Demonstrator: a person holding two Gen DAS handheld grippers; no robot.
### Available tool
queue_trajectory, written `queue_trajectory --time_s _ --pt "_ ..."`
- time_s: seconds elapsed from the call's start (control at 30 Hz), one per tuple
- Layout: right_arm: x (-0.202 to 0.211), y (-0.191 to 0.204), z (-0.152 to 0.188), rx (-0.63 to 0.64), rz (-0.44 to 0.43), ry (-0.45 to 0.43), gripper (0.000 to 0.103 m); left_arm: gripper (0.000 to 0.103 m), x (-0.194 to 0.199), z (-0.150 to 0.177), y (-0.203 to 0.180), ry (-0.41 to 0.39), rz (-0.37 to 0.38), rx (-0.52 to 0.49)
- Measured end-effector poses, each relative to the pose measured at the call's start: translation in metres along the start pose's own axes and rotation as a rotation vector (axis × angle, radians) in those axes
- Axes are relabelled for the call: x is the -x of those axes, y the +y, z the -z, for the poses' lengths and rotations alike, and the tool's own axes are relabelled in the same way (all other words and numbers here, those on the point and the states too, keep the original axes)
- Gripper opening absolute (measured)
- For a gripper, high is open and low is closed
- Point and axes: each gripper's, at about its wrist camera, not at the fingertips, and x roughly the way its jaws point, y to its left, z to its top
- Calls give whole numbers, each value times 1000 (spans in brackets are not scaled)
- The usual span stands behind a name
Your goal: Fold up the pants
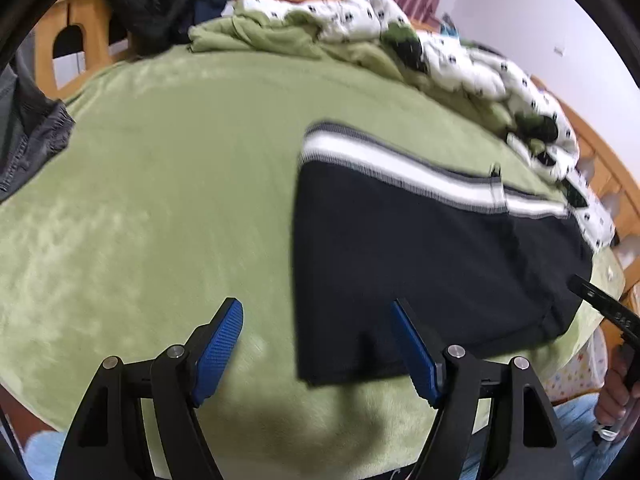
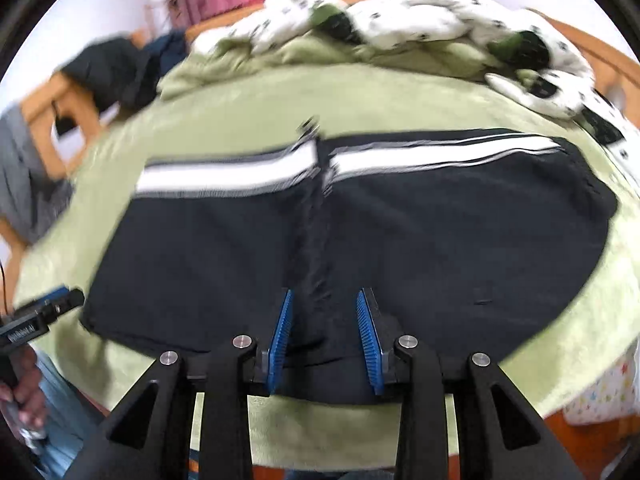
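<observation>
The bed carries the pants, flat near its front edge. The left gripper hovers wide and empty; the right gripper, partly apart, holds nothing. The next fold wants both corners pinched evenly and edges aligned.

Pants motion-blurred in right wrist view; quilt pattern unreadable.

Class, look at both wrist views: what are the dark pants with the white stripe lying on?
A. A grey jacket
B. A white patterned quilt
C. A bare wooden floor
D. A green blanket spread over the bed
D: the dark pants lie flat on the green blanket; the white patterned quilt is bunched up behind them.
</observation>
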Motion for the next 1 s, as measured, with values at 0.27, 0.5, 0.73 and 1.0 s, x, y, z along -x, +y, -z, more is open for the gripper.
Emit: queue_trajectory --time_s 0.27,0.5,0.73,1.0 --pt "87 -94 -28 -100 157 -131 68 74 37 -49 10 -79 8 16" --pt "80 -176 -25 -192 189 -174 69 74 10 -54 8 -33 22 8" --pt "3 -245 -18 -331 151 -109 69 74 -71 -52 18 83 167 67" --pt "-80 -287 -37 -513 31 -81 70 67 -135 -69 17 122 254 80"
